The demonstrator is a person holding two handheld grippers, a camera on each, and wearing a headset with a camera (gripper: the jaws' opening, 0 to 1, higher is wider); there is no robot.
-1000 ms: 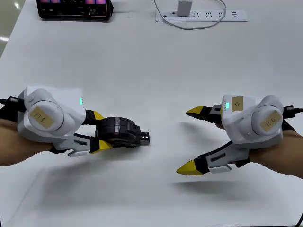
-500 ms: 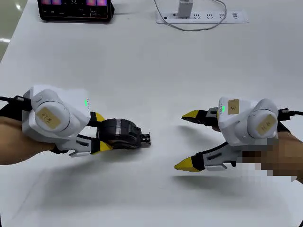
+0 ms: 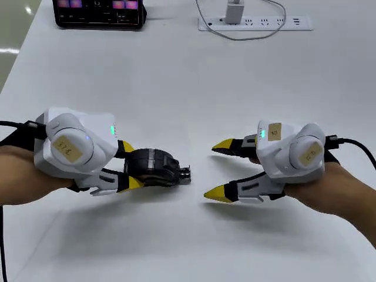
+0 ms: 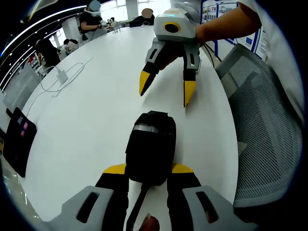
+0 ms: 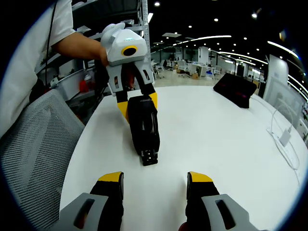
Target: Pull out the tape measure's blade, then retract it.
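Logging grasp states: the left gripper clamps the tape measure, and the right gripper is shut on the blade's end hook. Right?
Not quite. The left gripper does clamp the tape measure, but the right gripper is open and apart from the end hook; the right gripper view shows its jaws spread short of it.

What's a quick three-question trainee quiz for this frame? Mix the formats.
1. True or false: the left gripper has its jaws shut on the tape measure.
2. Pick one. The right gripper is: A) shut on the tape measure; B) open, apart from the tape measure; C) shut and empty.
3. Fill in: the blade tip points toward the ___ gripper.

Key: 1 true; 2 B; 3 right.
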